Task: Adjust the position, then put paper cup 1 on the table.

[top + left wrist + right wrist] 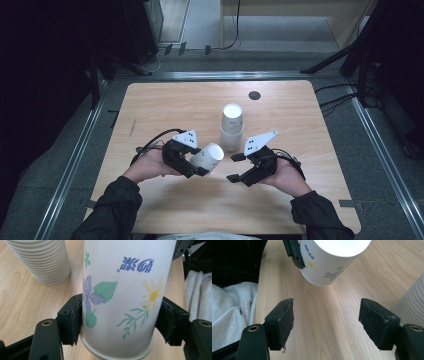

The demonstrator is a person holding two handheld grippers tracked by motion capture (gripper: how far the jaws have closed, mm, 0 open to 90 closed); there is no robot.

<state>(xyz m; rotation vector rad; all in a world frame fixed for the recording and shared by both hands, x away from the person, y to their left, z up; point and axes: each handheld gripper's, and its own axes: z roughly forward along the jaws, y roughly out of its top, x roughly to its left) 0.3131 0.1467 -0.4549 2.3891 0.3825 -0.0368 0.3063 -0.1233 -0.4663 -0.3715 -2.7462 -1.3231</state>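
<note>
Nearest the person, the left gripper [192, 161] is clamped on a flowered paper cup [207, 157] near its rim, holding it tilted just above the table [300, 210]; the right gripper [236, 167] waits just beside it with jaws apart and nothing between them; farther off stands the stack of cups [232, 127], upside down. The cup looks light, thin-walled and easily crushed; a gentle grip low on the wall near the stiffer rolled rim seems safest.

Light wooden table [165, 107], stack of upturned white paper cups [232, 127] near its middle, round dark grommet [254, 95] by the far edge, grey floor [210, 22], cables [345, 97] at right.
</note>
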